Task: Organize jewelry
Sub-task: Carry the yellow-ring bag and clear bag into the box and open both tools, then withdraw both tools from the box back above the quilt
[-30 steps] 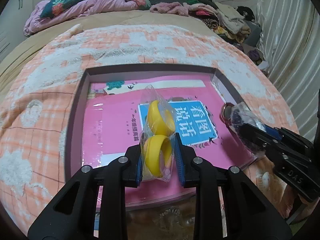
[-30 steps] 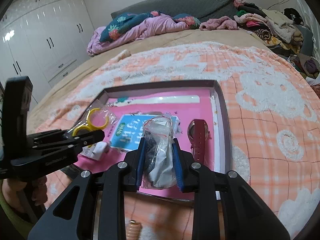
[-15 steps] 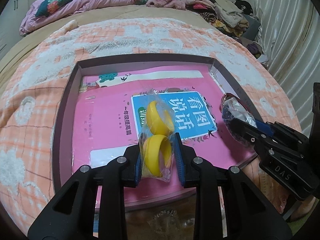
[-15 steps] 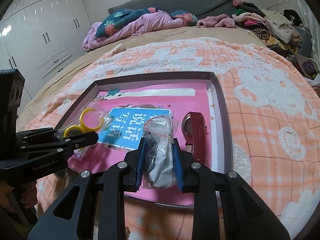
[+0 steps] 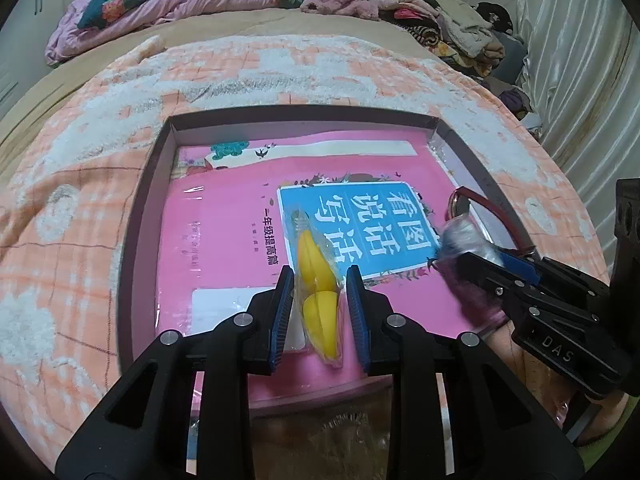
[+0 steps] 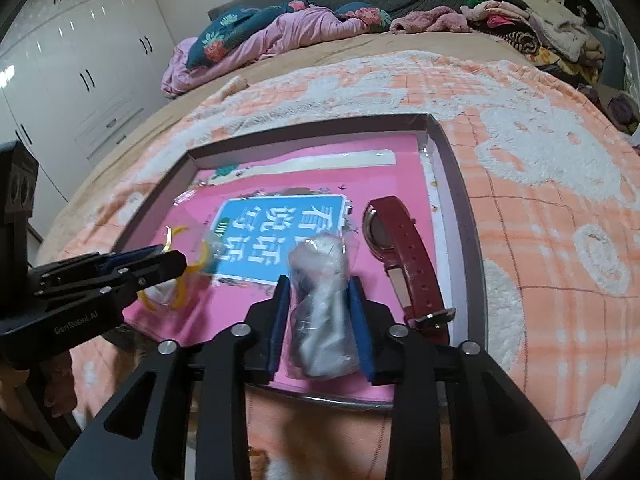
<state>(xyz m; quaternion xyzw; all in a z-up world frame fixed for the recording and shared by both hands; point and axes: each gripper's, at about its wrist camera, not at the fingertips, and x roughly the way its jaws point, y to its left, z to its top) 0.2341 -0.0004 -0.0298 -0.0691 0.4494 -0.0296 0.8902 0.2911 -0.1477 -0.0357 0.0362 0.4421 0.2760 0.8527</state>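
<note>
Both wrist views look down close over the shared shallow box [image 5: 136, 216] from its near edge.

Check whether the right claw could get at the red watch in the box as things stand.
Probably not yet. The red watch lies uncovered just to the right of the right claw, with nothing between them, but that claw is shut on a clear bag, which would have to be set down first.

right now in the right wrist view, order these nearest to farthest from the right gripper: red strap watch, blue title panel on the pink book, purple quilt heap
1. Red strap watch, just right of the right gripper, in the box.
2. Blue title panel on the pink book, ahead and left; close to the watch's rank.
3. Purple quilt heap, far back on the bed.
</note>
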